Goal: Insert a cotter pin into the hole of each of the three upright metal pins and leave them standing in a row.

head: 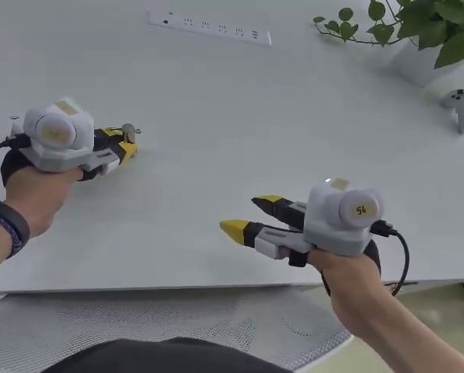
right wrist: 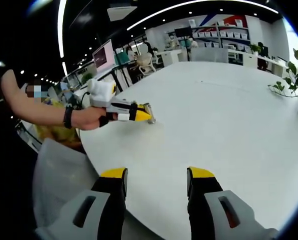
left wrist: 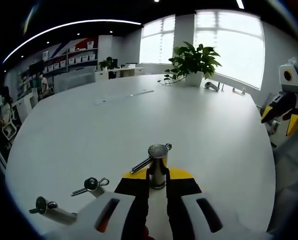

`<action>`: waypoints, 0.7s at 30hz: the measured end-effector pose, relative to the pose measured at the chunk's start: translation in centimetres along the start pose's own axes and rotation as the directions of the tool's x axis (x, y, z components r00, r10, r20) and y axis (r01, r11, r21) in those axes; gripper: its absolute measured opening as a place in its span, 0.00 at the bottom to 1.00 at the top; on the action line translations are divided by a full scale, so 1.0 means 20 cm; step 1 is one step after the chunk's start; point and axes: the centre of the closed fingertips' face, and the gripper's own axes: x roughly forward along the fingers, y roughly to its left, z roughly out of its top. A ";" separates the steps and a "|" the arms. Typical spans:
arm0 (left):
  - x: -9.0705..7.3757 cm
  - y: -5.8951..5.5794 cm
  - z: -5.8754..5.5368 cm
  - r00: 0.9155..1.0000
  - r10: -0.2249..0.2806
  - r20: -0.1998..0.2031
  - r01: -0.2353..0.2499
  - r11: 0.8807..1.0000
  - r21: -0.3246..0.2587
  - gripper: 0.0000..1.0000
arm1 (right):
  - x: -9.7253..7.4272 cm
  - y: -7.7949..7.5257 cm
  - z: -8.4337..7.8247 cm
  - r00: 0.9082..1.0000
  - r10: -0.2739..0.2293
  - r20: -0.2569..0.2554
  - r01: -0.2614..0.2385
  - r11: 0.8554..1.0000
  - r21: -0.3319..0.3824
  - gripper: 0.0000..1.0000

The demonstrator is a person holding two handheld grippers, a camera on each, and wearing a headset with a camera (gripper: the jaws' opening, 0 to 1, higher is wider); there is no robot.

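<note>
In the left gripper view an upright metal pin [left wrist: 158, 159] stands on the white table [left wrist: 208, 125] with a cotter pin [left wrist: 141, 164] through its head. My left gripper [left wrist: 158, 177] is shut on that pin's shaft. To its left stand two more metal pins [left wrist: 91, 184] [left wrist: 43, 205], each with a cotter pin through it. In the head view the left gripper [head: 125, 144] is at the left of the table with the pin's head [head: 129, 133] at its tips. The right gripper [head: 251, 214] hovers open and empty near the front edge, well apart from the pins.
A white power strip [head: 208, 27] lies at the far edge of the table. A potted plant [head: 418, 27] and a small white device [head: 461, 109] stand at the far right. The table's front edge [head: 216, 289] runs just under the right gripper.
</note>
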 end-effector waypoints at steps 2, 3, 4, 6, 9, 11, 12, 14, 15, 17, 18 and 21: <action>0.01 -0.01 0.01 1.000 0.002 0.002 -0.002 1.000 0.007 0.10 | 0.00 0.00 0.00 1.000 0.000 0.001 0.000 1.000 0.001 0.50; 0.01 0.00 0.01 1.000 0.003 0.002 -0.003 1.000 0.012 0.10 | 0.00 0.00 0.00 1.000 -0.001 0.001 0.001 1.000 0.001 0.50; 0.01 -0.01 0.01 1.000 0.002 0.003 -0.002 1.000 0.009 0.10 | 0.00 0.00 0.00 1.000 -0.002 0.000 0.002 1.000 0.001 0.50; 0.02 -0.01 0.01 1.000 0.004 0.005 -0.004 1.000 0.010 0.10 | 0.00 -0.01 0.00 1.000 -0.001 0.001 0.001 1.000 0.000 0.50; 0.02 0.00 0.01 1.000 0.008 0.005 -0.008 1.000 0.016 0.10 | 0.00 -0.01 0.01 1.000 -0.003 0.002 0.003 1.000 -0.002 0.50; 0.02 -0.01 0.01 1.000 0.008 0.009 -0.008 1.000 0.018 0.10 | 0.00 -0.01 0.01 1.000 -0.003 0.003 0.003 1.000 -0.003 0.50; 0.02 0.00 0.01 1.000 0.010 0.009 -0.010 1.000 0.022 0.10 | 0.00 -0.01 0.01 1.000 -0.002 0.003 0.002 1.000 -0.003 0.50; 0.02 0.00 0.01 1.000 0.012 0.011 -0.012 1.000 0.026 0.10 | 0.00 -0.01 0.01 1.000 -0.001 0.002 0.001 1.000 -0.004 0.50; 0.02 0.00 0.01 1.000 0.012 0.011 -0.012 1.000 0.027 0.11 | 0.00 -0.01 0.01 1.000 0.000 0.001 0.000 1.000 -0.005 0.50; 0.02 0.00 0.01 1.000 0.016 0.012 -0.017 0.999 0.028 0.11 | 0.00 -0.01 0.01 1.000 0.001 0.002 -0.001 1.000 -0.004 0.50; 0.03 0.00 0.01 1.000 0.017 0.014 -0.017 0.999 0.027 0.11 | 0.00 -0.01 0.01 1.000 0.001 0.003 -0.001 1.000 -0.005 0.50; 0.03 0.00 0.01 1.000 0.020 0.017 -0.021 0.999 0.029 0.11 | 0.00 -0.01 0.01 1.000 0.003 0.001 -0.003 1.000 -0.006 0.50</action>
